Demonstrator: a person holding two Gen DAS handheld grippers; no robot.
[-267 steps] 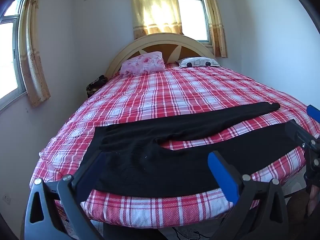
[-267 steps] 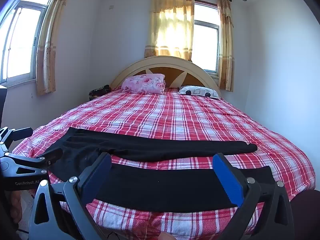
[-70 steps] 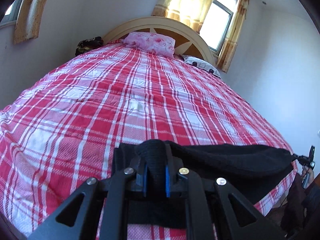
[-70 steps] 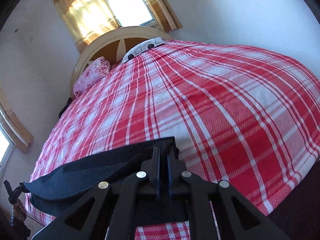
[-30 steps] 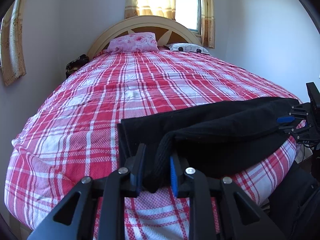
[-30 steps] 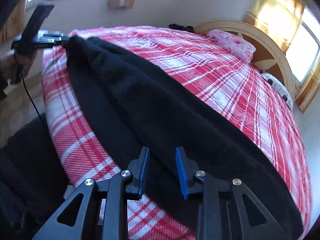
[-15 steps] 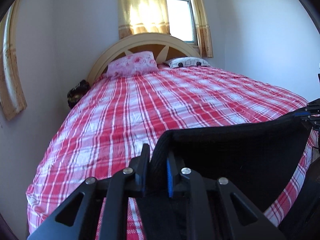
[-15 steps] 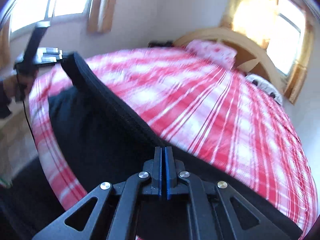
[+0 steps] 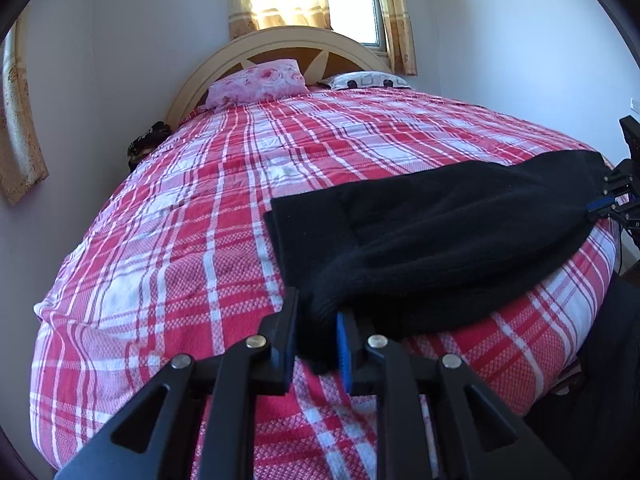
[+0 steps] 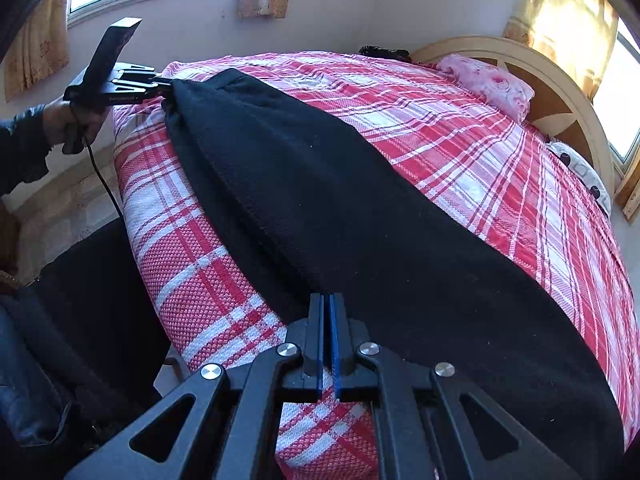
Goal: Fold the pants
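the black pants point(image 9: 440, 232) lie folded lengthwise along the near edge of the plaid bed point(image 9: 240, 184). the left gripper point(image 9: 316, 344) grasps one bunched end, its jaws easing apart. the right gripper point(image 10: 327, 344) is clenched on the other end's edge.

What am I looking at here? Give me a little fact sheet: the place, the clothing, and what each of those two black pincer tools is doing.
place: bedroom, bed with a red plaid cover
clothing: black pants, folded lengthwise along the near edge of the bed
left gripper: bunch of pants fabric between its fingers, jaws opening
right gripper: pinched shut at the pants' other end
pillows: pink floral pillow and white patterned pillow at the headboard
person: left hand on the left gripper's handle
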